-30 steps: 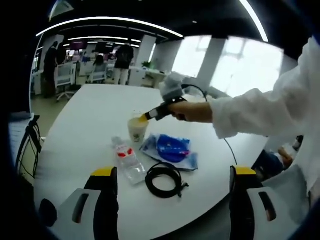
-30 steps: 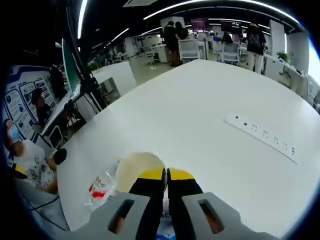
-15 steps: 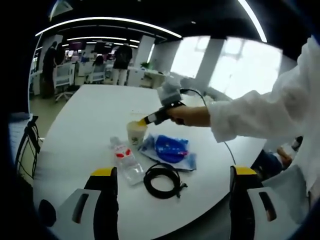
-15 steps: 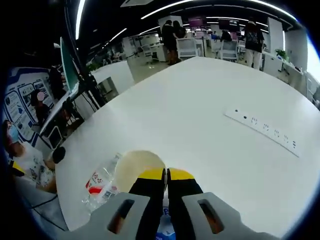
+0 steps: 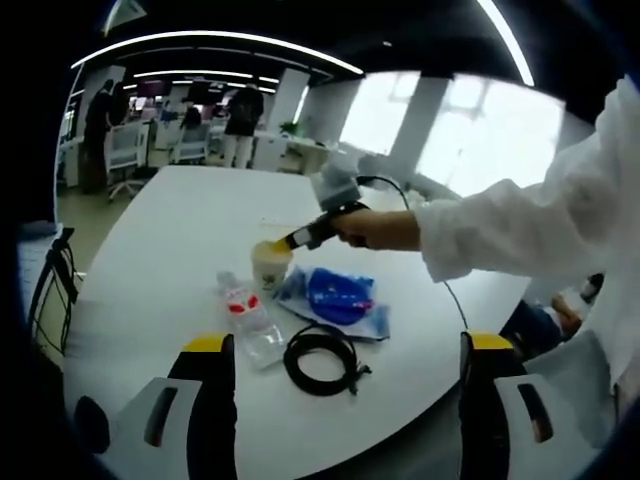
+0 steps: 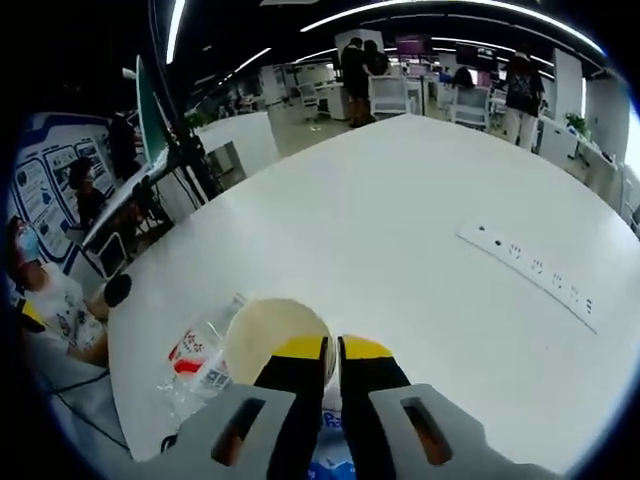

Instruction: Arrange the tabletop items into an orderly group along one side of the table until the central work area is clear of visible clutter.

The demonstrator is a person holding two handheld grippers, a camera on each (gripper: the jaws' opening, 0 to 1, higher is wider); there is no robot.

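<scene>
In the left gripper view, the left tongs (image 5: 340, 360) hung above the near edge of the white desk (image 5: 170, 230), jaws spread wide with nothing between them. Beyond them a small cluster of things lay close to that near edge: a coiled black cable (image 5: 322, 360) nearest, a clear plastic bottle (image 5: 247, 320) with a red label lying on its side just beside the cable, a blue packet (image 5: 335, 298) in a clear wrapper behind the cable, and a pale paper cup (image 5: 270, 265) standing upright between the bottle and the packet.

The right tongs (image 5: 285, 241) reached in from the right of that view, held by a hand (image 5: 375, 226) coming out of a white sleeve (image 5: 530, 215), with their yellow tips at the rim of the cup.

In the right gripper view, the right tongs (image 6: 331, 352) had their jaws nearly together, pinching the rim of the cup (image 6: 265, 335), whose open mouth showed pale and round just left of the tips. The bottle (image 6: 195, 362) lay touching or just beside the cup on its left, and a bit of the blue packet (image 6: 330, 440) showed between the jaws lower down. A long white power strip (image 6: 530, 275) lay well apart from the cluster, toward the far right edge of the desk (image 6: 380, 200). People stood among office chairs in the background beyond the desk.
</scene>
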